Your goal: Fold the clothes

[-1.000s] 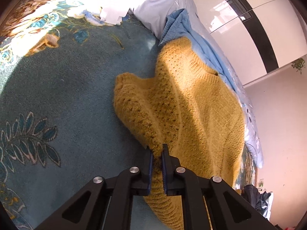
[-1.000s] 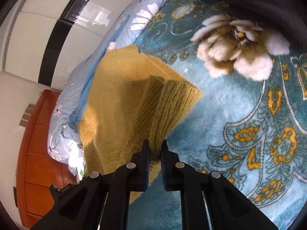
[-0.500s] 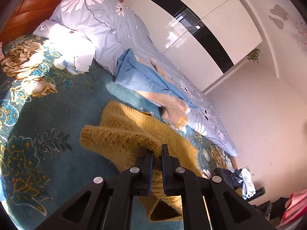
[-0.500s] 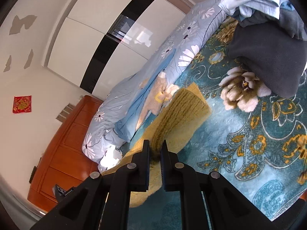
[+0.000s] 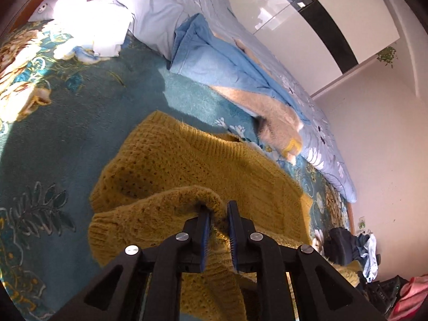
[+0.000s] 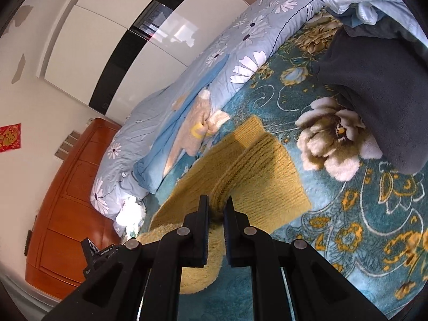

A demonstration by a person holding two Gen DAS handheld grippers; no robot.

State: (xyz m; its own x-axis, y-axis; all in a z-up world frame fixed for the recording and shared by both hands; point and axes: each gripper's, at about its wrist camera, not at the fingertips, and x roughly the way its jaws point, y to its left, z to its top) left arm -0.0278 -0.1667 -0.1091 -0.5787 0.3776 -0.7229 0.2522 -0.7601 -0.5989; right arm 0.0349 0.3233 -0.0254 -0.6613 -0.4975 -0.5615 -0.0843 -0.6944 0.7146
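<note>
The yellow knit sweater [image 5: 203,165] is lying half-folded on the teal floral blanket [image 5: 67,123], the left gripper [image 5: 217,215] opening around its fold while the right gripper [image 6: 215,208] is pinching the hem, so folding looks unfinished.

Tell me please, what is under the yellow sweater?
The yellow sweater lies on a teal flowered blanket, which shows around its edges. Whether anything else lies between them cannot be seen, because the knit covers that part.
</note>
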